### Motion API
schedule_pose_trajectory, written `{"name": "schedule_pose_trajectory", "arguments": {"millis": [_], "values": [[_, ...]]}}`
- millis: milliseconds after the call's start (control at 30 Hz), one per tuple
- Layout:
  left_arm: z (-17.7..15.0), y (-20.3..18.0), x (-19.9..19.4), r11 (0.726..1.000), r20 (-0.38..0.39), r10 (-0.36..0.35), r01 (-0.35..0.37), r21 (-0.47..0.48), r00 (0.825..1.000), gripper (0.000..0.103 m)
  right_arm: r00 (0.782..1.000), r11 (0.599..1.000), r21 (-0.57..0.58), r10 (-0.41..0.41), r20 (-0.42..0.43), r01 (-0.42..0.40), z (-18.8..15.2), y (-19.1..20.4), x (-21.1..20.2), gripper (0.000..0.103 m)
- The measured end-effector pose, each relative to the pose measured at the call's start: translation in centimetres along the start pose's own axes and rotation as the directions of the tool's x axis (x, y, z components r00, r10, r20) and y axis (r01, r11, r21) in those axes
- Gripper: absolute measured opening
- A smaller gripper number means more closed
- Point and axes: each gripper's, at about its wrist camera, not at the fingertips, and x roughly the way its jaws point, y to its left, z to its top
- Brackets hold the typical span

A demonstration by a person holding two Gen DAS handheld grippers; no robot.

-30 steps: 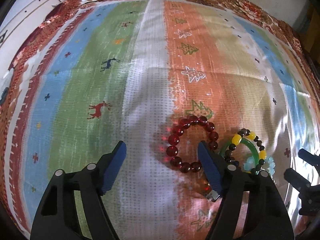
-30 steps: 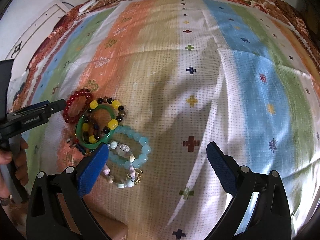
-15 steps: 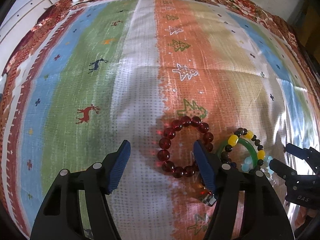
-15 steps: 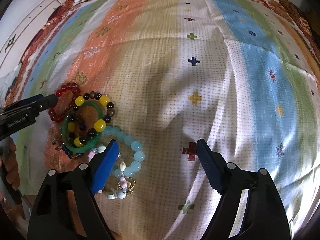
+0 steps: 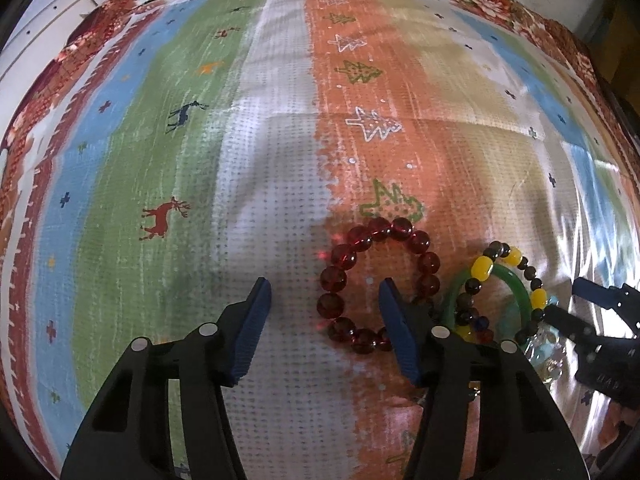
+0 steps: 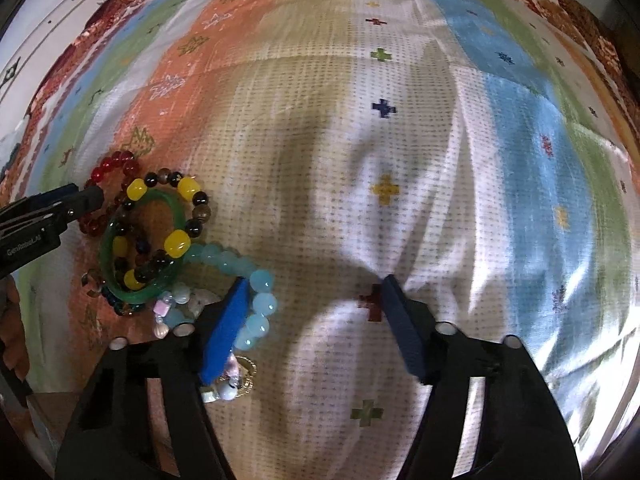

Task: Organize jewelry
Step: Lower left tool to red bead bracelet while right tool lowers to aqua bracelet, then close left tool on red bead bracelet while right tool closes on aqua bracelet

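Striped cloth (image 5: 280,184): largest item, a woven cover printed with deer, trees and crosses in green, white, orange, tan and blue bands, bordered in red floral. It lies wrinkled over the bench and carries all the jewelry.

Left claw (image 5: 324,304): blue-padded, jaws spread wide, holding nothing. Its right pad stands inside the ring of the red bracelet, the left pad on bare cloth outside it.

Right claw (image 6: 312,300): jaws likewise wide apart and empty. Its left pad lies over the aqua bracelet; the right pad is over bare cloth.

Green bangle (image 6: 140,248): a solid glossy ring, probably stiff, smooth and breakable if dropped. It sits in the pile just right of the red bracelet, threaded through by the mixed strand.

Red bead bracelet (image 5: 376,284): round translucent dark-red beads in a loop, at the left edge of the pile. Likely light, limp and slippery; best pinched across one arc of beads.

Yellow-and-dark bead bracelet (image 6: 176,216): big yellow beads between brown and black ones, draped across the bangle. Would probably drag the bangle if pulled.

Aqua bead bracelet (image 6: 256,296): pale glassy beads, touching the bangle's near side.

Small charm pieces (image 6: 236,380): pale beads and a gold ring, partly hidden beneath the right claw; kind unclear.
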Motion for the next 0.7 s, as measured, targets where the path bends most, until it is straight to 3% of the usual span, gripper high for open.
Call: {"name": "schedule_pose_trajectory", "arguments": {"millis": [233,367,467,567,700], "values": [[-0.2,0.1,0.1,0.999,0.004,0.035,-0.035,0.008,0.999,0.041,1.0,1.0,0.007,0.012,0.005,-0.012,0.3,-0.8,0.0,0.037],[-0.1,0.4,0.0,0.999,0.003,0.032,-0.032,0.01,0.999,0.039,1.0,0.999,0.013,0.03,0.002,-0.03,0.1,-1.8,-0.6,0.024],[-0.1,0.5,0.0,1.0,0.005,0.022,-0.022,0.013,1.0,0.029,0.999,0.998,0.03,0.048,0.0,-0.048,0.0,-2.2,-0.7,0.013],[-0.1,0.4,0.0,1.0,0.005,0.009,-0.009,0.015,1.0,0.015,0.999,0.998,0.027,0.05,0.001,-0.05,-0.1,-2.2,-0.8,0.012],[0.0,0.6,-0.3,1.0,0.002,-0.015,0.015,-0.002,1.0,0.014,0.998,0.998,0.02,0.063,0.01,-0.064,0.0,-2.1,-1.2,0.012]]}}
